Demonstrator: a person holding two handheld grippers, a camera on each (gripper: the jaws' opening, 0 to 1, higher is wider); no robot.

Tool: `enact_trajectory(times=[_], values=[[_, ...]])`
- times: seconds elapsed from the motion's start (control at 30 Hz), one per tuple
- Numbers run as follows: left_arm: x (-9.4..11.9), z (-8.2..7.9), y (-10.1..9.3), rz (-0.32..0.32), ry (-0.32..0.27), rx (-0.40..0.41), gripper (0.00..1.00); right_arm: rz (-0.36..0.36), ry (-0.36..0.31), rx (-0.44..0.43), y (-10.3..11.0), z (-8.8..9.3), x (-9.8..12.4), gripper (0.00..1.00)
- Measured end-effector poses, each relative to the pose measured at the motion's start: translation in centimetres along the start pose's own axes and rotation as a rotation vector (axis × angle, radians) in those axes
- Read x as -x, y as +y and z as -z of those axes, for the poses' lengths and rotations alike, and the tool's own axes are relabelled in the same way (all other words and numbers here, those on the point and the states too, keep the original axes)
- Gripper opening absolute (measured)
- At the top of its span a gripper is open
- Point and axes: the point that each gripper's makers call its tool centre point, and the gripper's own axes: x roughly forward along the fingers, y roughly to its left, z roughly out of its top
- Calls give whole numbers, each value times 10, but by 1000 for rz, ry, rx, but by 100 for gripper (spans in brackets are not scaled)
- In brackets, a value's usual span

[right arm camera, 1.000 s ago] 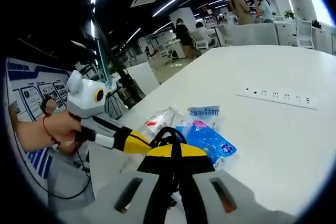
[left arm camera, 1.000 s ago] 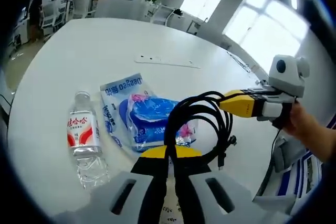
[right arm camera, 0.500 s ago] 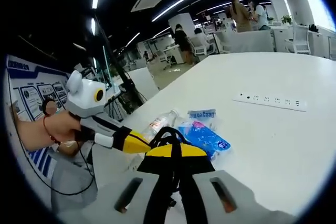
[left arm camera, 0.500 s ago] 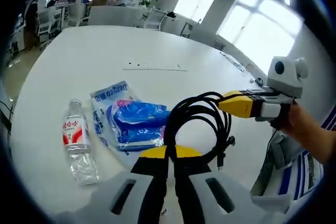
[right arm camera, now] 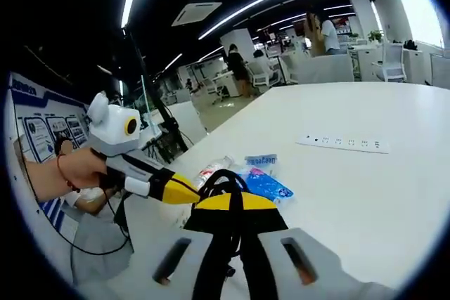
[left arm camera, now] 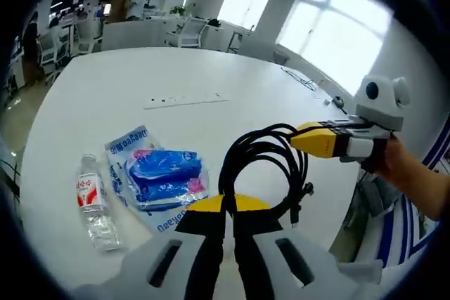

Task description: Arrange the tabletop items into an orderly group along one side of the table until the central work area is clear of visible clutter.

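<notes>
A coiled black cable (left arm camera: 271, 163) hangs above the white table (left arm camera: 105, 89), held from two sides. My left gripper (left arm camera: 228, 207) is shut on the coil's near side. My right gripper (left arm camera: 301, 138), coming in from the right with a hand behind it, is shut on the coil's far loop. In the right gripper view the cable (right arm camera: 223, 179) sits in my right gripper (right arm camera: 229, 200), and the left gripper (right arm camera: 188, 190) meets it from the left. Below lie a blue snack packet (left arm camera: 158, 177) and a clear water bottle (left arm camera: 91, 201) with a red label, side by side.
A white power strip (left arm camera: 186, 99) lies flat further across the table, also seen as the power strip (right arm camera: 344, 144) in the right gripper view. White chairs (left arm camera: 193, 29) and desks stand beyond the table. People (right arm camera: 320, 33) stand in the far office.
Both cameras have pulled up and away from the table, so the bottle, packet and power strip look smaller. The cable stays gripped between both grippers in the same pose.
</notes>
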Motion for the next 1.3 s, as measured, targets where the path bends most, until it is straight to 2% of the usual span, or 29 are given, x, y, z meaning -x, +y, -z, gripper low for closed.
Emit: enact_trajectory(times=[0.23, 0.53, 1.0, 1.3], values=[[-1, -12, -33, 22, -5, -48, 0, 33, -39, -3, -6, -6, 33, 0], [-15, -24, -82, 77, -3, -111, 0, 99, -78, -12, -26, -8, 83, 0], [-46, -18, -149, 165, 23, -161, 0, 202, -95, -39, -54, 9, 149, 0], [-66, -9, -173, 194, 52, -176, 0, 242, -82, -57, -70, 24, 171, 0]])
